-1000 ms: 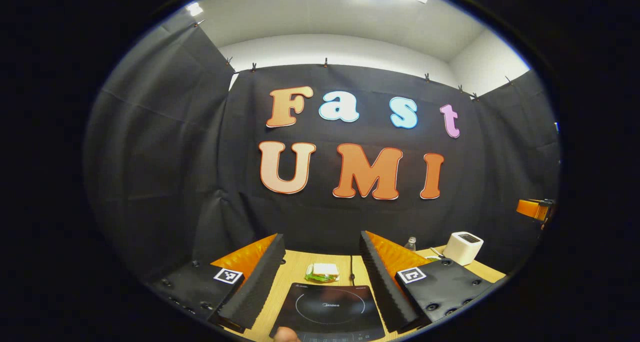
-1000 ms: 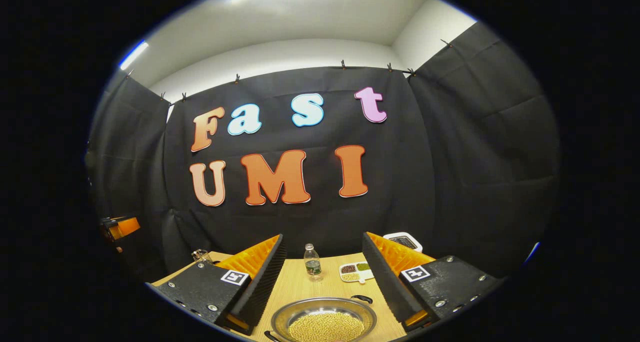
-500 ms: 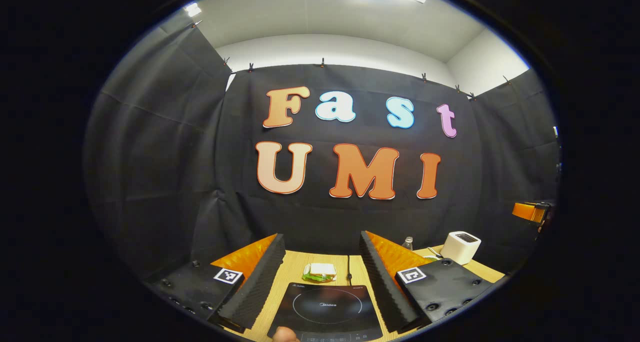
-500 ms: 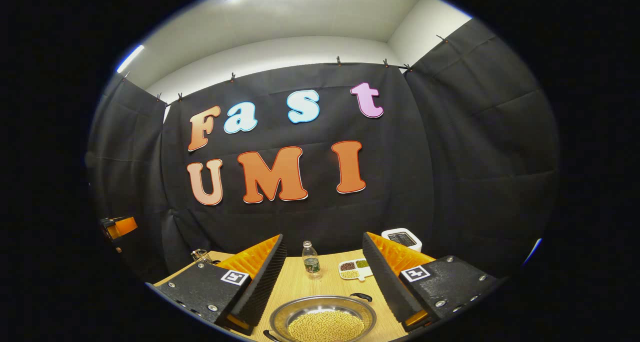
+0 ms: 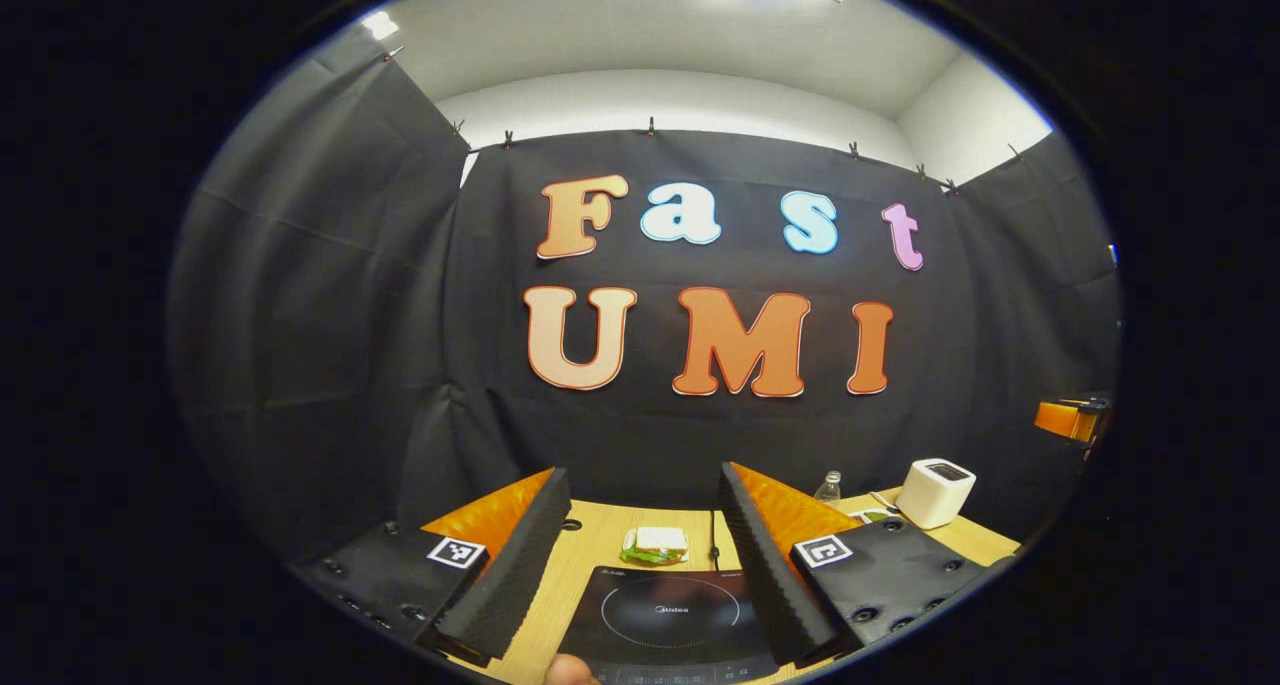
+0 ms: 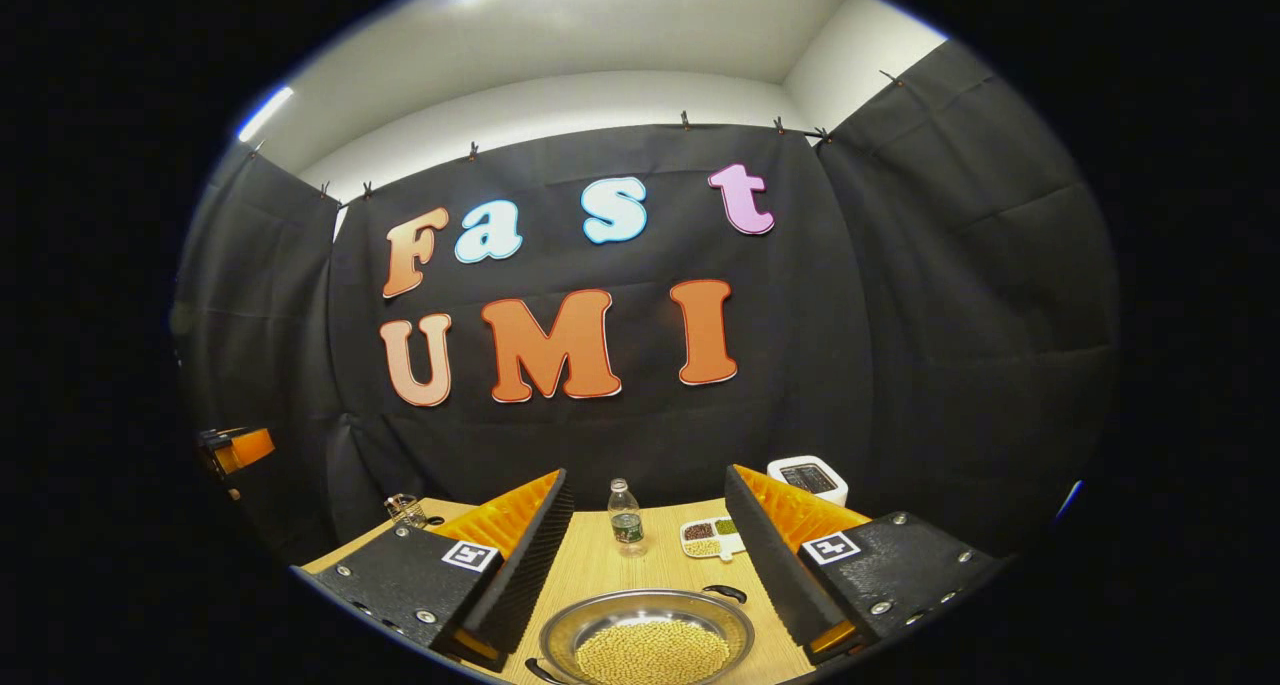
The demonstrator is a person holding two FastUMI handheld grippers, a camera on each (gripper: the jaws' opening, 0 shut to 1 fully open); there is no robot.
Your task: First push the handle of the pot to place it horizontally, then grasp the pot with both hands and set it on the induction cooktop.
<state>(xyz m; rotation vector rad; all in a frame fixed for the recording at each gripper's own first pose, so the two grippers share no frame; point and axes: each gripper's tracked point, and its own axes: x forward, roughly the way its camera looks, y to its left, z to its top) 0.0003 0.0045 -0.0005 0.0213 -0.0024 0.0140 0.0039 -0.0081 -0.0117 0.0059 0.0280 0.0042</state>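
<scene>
Pot (image 6: 645, 635) sits on the desk (image 6: 600, 565) before my right gripper (image 6: 645, 555), jaws wide, empty; left gripper (image 5: 645, 555) likewise, over the cooktop (image 5: 670, 620). I nudge the handle (image 6: 723, 594) sideways gently, avoiding spilled beans.

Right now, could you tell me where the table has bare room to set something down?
The induction cooktop top is bare. Bare wood lies between the pot and the water bottle. Farther back it is crowded: bottle, sectioned bean dish, white box. A sandwich sits behind the cooktop.
</scene>
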